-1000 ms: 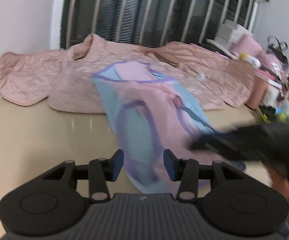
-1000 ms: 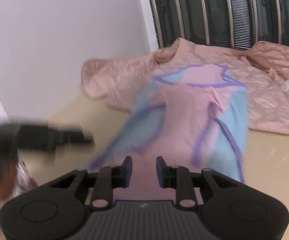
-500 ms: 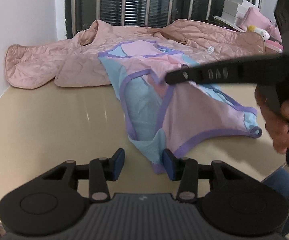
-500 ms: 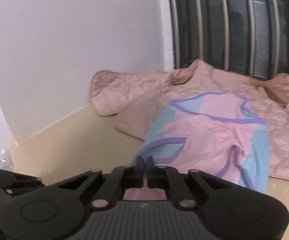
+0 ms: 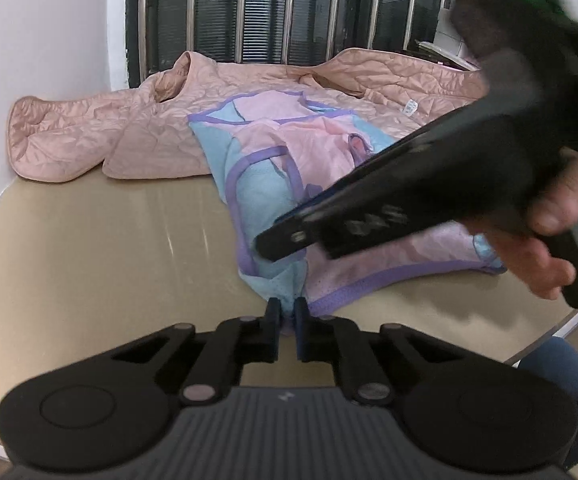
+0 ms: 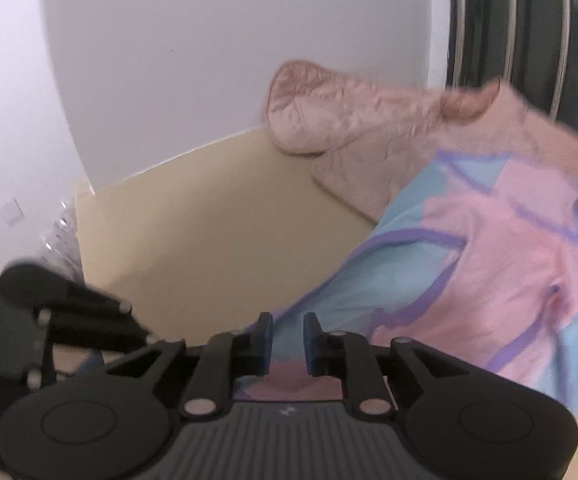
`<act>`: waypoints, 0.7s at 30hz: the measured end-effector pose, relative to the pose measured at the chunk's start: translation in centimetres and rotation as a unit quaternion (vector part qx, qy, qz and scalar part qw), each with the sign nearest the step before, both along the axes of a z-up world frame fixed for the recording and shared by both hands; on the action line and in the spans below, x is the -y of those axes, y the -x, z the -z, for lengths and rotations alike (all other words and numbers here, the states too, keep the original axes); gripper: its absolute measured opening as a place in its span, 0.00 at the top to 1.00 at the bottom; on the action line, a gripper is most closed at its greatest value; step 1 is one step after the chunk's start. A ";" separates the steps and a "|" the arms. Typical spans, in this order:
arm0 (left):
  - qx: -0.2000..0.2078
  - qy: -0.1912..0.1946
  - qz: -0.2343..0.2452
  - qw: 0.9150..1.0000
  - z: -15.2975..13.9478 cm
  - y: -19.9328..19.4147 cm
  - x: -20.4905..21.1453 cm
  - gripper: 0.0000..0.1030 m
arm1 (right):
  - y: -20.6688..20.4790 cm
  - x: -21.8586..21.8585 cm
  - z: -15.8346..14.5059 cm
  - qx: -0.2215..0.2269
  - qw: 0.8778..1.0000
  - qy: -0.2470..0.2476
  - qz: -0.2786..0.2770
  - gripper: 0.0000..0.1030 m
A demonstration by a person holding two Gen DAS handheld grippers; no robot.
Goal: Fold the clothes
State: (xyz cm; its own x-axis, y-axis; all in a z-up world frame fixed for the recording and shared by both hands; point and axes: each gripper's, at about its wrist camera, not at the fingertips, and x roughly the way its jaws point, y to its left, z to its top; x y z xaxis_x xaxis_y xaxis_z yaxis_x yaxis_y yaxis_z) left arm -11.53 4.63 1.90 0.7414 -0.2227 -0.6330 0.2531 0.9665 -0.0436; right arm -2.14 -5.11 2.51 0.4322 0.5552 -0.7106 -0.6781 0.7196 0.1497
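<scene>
A pink and light-blue garment with purple trim [image 5: 301, 148] lies on the beige table [image 5: 89, 240], partly over a pink quilted jacket [image 5: 101, 140]. My left gripper [image 5: 287, 320] is shut on the garment's near hem corner. My right gripper [image 6: 287, 334] hovers over the garment [image 6: 489, 280] near its hem, jaws a little apart, cloth between them. In the left wrist view the right gripper [image 5: 285, 240] reaches across the garment, blurred, held by a hand [image 5: 549, 240].
The quilted jacket [image 6: 349, 120] lies by the white wall [image 6: 209, 60]. A barred dark window [image 5: 289, 8] stands behind the table. The table's right edge [image 5: 549, 336] is near. The left gripper's body [image 6: 69, 312] shows at lower left in the right wrist view.
My left gripper has shut on the hem corner. My right gripper has opened slightly from shut and swung left and lower over the garment.
</scene>
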 end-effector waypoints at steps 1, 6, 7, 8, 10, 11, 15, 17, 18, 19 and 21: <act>0.000 0.001 -0.001 1.000 0.0 0.1 0.0 0.94 | -0.4 -0.4 0.3 -0.014 1.000 -0.001 0.004 0.86; 0.003 0.008 -0.007 1.000 0.2 0.3 -0.1 0.94 | -0.6 -2.4 1.1 -0.016 1.000 0.007 0.003 0.99; 0.002 0.011 -0.008 1.000 0.1 0.3 -0.1 0.95 | -0.5 -2.7 1.0 -0.012 1.000 0.006 -0.002 1.00; 0.000 0.014 -0.008 1.000 0.1 0.2 -0.2 0.95 | -0.4 -3.0 0.9 -0.003 1.000 0.004 -0.008 1.00; -0.003 0.023 -0.011 1.000 0.1 0.1 -0.4 0.95 | -0.3 -3.3 0.3 0.020 1.000 -0.008 -0.008 1.00; -0.004 0.028 -0.013 1.000 0.1 0.1 -0.5 0.95 | -0.3 -3.2 -0.1 0.023 0.999 -0.024 -0.008 1.00; -0.013 0.053 -0.027 0.998 0.0 -0.1 -1.1 0.94 | -1.1 -2.4 -0.8 0.018 0.998 -0.062 -0.014 0.90; -0.019 0.073 -0.040 0.996 0.1 -0.2 -1.5 0.94 | -1.6 -1.3 -1.2 0.006 0.999 -0.052 -0.007 0.78; -0.021 0.082 -0.045 0.995 0.1 -0.2 -1.7 0.94 | -1.8 -0.5 -1.4 -0.001 0.999 -0.053 -0.012 0.77; -0.021 0.085 -0.047 0.995 0.2 -0.2 -1.8 0.94 | -2.1 -0.1 -1.3 -0.015 0.999 -0.050 -0.013 0.77; -0.016 0.077 -0.045 0.996 0.2 -0.1 -1.6 0.94 | -2.8 0.4 -0.9 -0.052 0.998 -0.038 -0.010 0.77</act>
